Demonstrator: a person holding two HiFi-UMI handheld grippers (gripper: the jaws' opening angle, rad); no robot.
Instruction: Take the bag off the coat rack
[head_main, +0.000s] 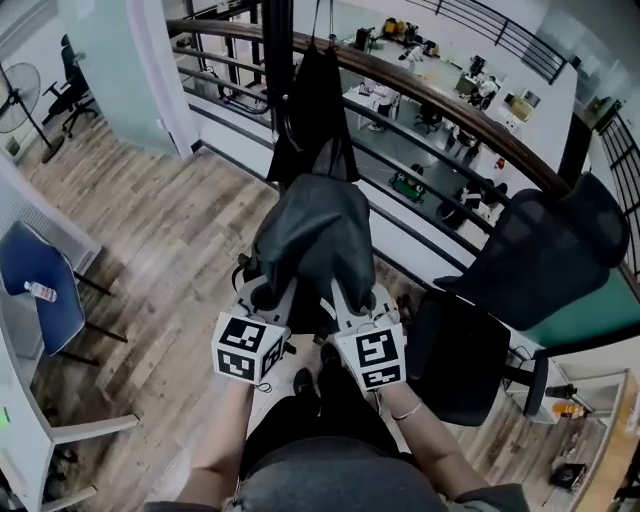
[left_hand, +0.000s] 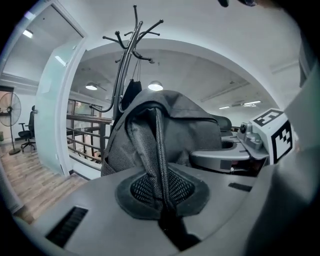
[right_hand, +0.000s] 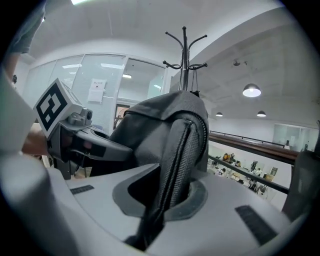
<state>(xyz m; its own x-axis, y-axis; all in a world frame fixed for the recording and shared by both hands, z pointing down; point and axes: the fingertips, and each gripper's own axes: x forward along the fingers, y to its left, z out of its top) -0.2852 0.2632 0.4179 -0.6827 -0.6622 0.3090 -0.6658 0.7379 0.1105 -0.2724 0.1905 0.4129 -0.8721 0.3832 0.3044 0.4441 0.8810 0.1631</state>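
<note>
Left gripper (head_main: 264, 296) and right gripper (head_main: 352, 300) each clench a strap (left_hand: 159, 150) of the bag (head_main: 315, 230), holding it clear of the rack (left_hand: 127, 55).

The left tool (head_main: 262, 291) and the right tool (head_main: 349, 296) look alike: pale grey moulded plastic. Each has a white cube (head_main: 245, 348) behind its jaws that carries black square markers. Seen along the jaws, each face is broad and smooth. A darker rounded pad (left_hand: 197, 198) sits near the middle, and narrow black slots (left_hand: 67, 226) lie further out. Beside the right tool's cube is a small metal fitting (left_hand: 248, 136) with a dark round knob. Behind the tools the person wears a grey top (head_main: 330, 485), black trousers (head_main: 320, 425) and black shoes (head_main: 303, 383). A thin bracelet (head_main: 405, 412) circles the right wrist.
</note>
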